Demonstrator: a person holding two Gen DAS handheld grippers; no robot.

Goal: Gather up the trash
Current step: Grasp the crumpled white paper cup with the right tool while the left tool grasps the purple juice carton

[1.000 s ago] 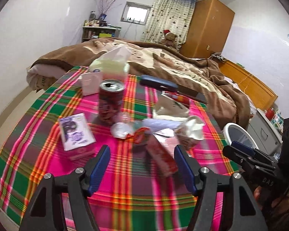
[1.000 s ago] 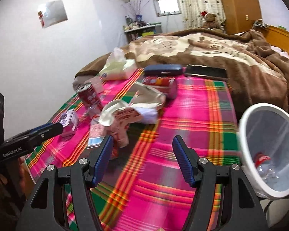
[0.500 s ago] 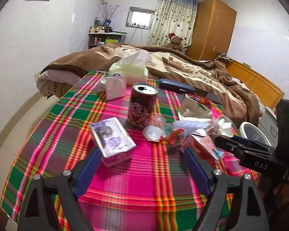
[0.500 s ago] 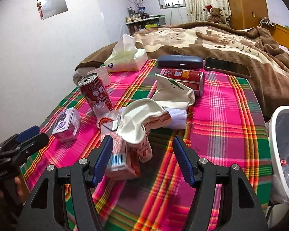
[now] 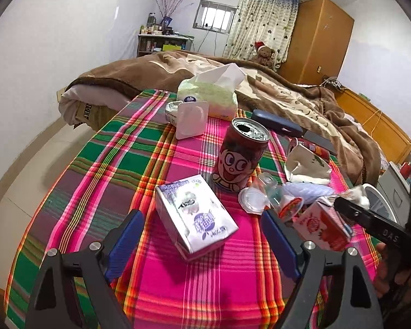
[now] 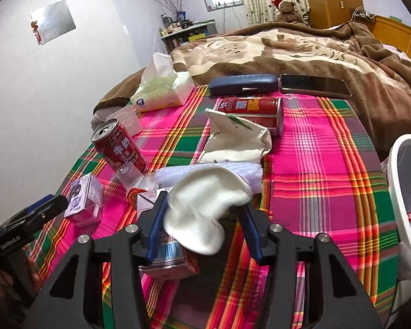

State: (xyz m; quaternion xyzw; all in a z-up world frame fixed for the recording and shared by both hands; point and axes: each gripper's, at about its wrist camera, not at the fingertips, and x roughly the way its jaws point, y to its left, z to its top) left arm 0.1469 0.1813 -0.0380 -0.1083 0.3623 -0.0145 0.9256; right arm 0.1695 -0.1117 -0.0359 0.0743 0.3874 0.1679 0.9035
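Trash lies on a plaid tablecloth (image 5: 117, 170). My left gripper (image 5: 202, 235) is open, its fingers on either side of a purple-and-white carton (image 5: 196, 219) lying flat. An upright red can (image 5: 239, 155) stands behind it, with a clear cup and lid (image 5: 253, 203) and a red carton (image 5: 324, 226) to the right. My right gripper (image 6: 202, 216) has its fingers around a crumpled white paper cup (image 6: 202, 205), lifted above the red carton (image 6: 161, 252). The white trash bin (image 6: 397, 189) stands at the table's right edge.
A tissue pack (image 5: 208, 96), a white box (image 5: 190, 119), a blue case (image 6: 242, 85), a phone (image 6: 315, 85), a lying red can (image 6: 250, 109) and a white pouch (image 6: 235, 139) sit further back. A bed with a brown blanket (image 6: 287, 46) is behind the table.
My left gripper moved left and forward to straddle the purple carton. My right gripper advanced and its fingers narrowed around the white paper cup.
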